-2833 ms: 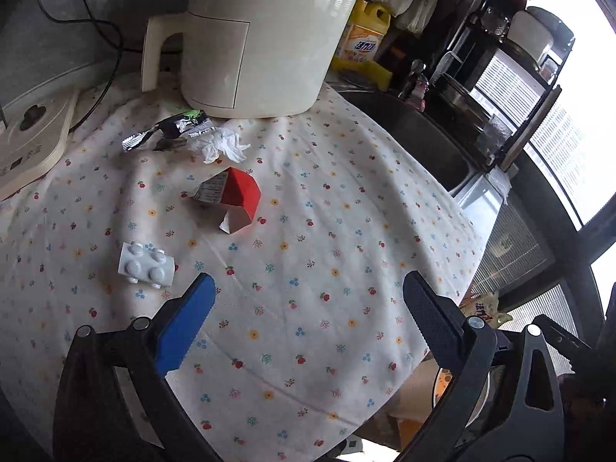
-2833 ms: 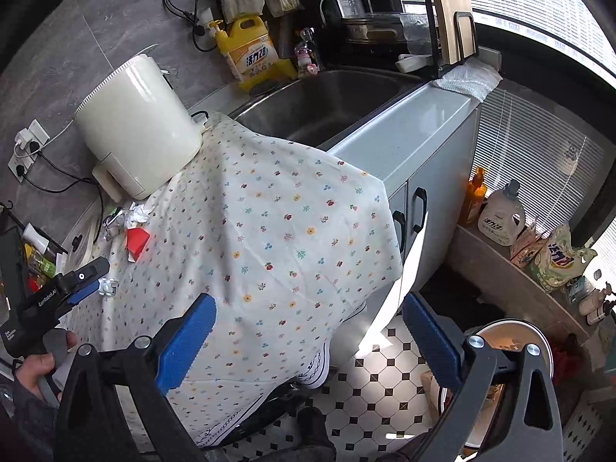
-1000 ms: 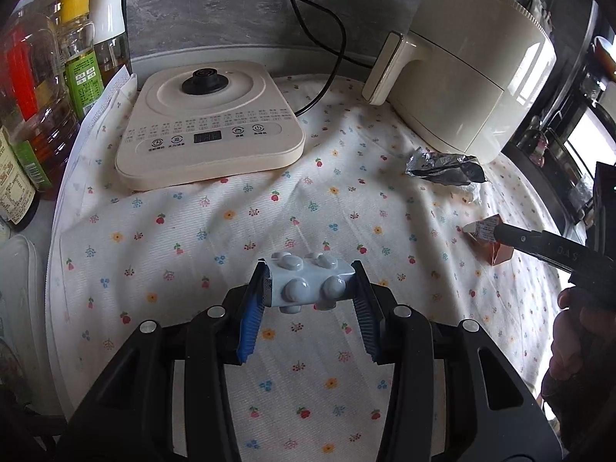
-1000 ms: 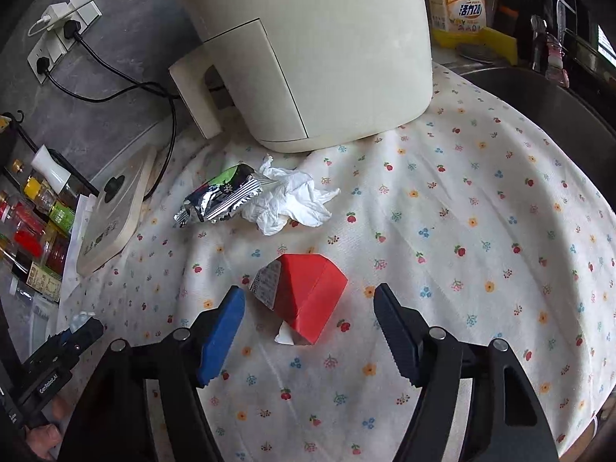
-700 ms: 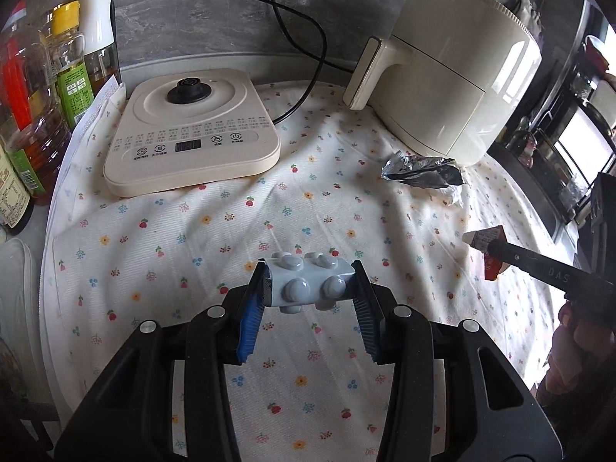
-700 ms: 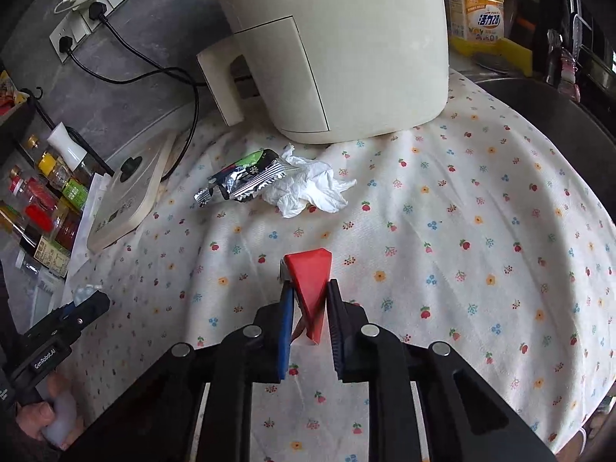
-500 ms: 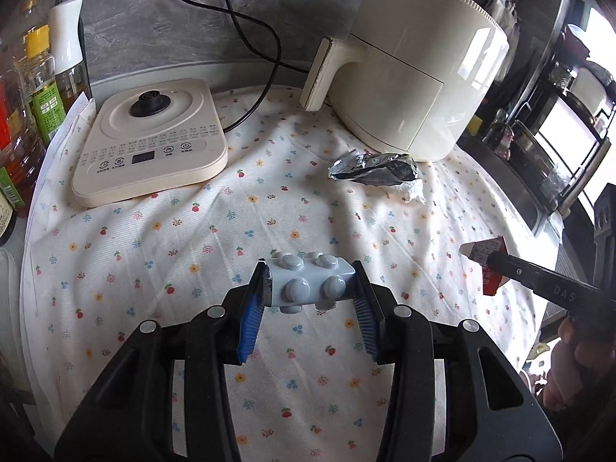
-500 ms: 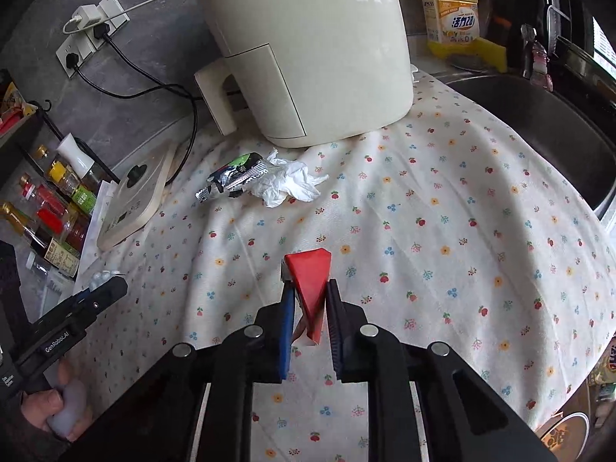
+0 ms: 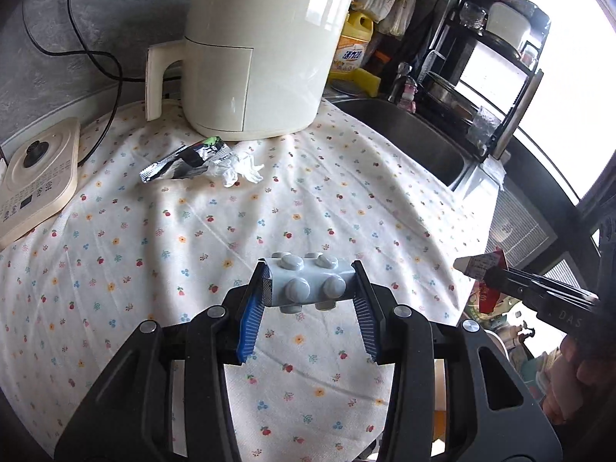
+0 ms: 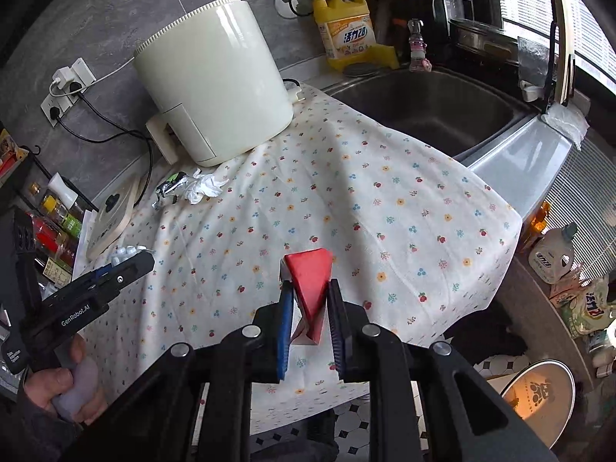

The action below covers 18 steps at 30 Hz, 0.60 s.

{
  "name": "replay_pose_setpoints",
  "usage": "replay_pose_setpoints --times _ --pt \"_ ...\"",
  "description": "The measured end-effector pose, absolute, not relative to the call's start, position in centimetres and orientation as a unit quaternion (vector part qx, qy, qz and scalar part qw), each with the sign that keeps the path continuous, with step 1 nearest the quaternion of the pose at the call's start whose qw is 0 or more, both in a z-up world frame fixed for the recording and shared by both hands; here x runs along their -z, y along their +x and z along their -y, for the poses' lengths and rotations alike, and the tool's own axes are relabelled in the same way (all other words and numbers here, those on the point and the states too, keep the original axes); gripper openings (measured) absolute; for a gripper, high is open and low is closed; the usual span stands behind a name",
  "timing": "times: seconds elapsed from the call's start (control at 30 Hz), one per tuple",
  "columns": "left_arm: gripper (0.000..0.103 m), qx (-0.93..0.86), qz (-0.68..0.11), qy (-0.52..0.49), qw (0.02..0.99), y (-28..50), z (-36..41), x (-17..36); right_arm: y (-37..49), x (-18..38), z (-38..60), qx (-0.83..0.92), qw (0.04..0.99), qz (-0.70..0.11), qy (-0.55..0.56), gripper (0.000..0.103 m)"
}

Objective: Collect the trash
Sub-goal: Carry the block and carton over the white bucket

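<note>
My left gripper [image 9: 310, 269] is shut on a pale grey blister pack [image 9: 304, 288] with round bumps, held above the flowered cloth [image 9: 192, 238]. My right gripper [image 10: 310, 288] is shut on a red folded carton [image 10: 310, 269], lifted over the cloth's front part. In the left wrist view the right gripper [image 9: 500, 275] holds the carton [image 9: 479, 265] beyond the cloth's right edge. The right wrist view shows the left gripper [image 10: 131, 260] with the pack [image 10: 123, 251] at the left. A foil wrapper [image 9: 181, 161] and a crumpled tissue [image 9: 240, 167] lie together in front of the air fryer.
A cream air fryer [image 9: 261, 50] stands at the back of the cloth, an induction cooker [image 9: 34, 177] at the left. A steel sink [image 10: 423, 111] lies to the right, a yellow detergent bottle [image 10: 346, 30] behind it. A round bin [image 10: 539, 396] stands on the floor, lower right.
My right gripper closed on the red carton and lifted it off the cloth. Both grippers have moved back and toward the cloth's right side, each carrying its piece.
</note>
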<state>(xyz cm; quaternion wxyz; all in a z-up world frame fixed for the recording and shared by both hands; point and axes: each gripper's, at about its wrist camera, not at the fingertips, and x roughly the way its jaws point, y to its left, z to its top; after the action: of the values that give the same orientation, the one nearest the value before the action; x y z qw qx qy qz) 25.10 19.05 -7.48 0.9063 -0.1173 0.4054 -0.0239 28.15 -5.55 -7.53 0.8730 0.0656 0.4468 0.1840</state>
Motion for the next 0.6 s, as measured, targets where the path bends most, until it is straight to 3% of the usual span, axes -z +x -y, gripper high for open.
replay_pose_setpoints --times 0.6 --pt "0.043 0.147 -0.418 -0.047 0.895 26.0 -2.7 6.4 20.7 8.3 22.6 -0.057 0.886 -0.438 0.140 0.020"
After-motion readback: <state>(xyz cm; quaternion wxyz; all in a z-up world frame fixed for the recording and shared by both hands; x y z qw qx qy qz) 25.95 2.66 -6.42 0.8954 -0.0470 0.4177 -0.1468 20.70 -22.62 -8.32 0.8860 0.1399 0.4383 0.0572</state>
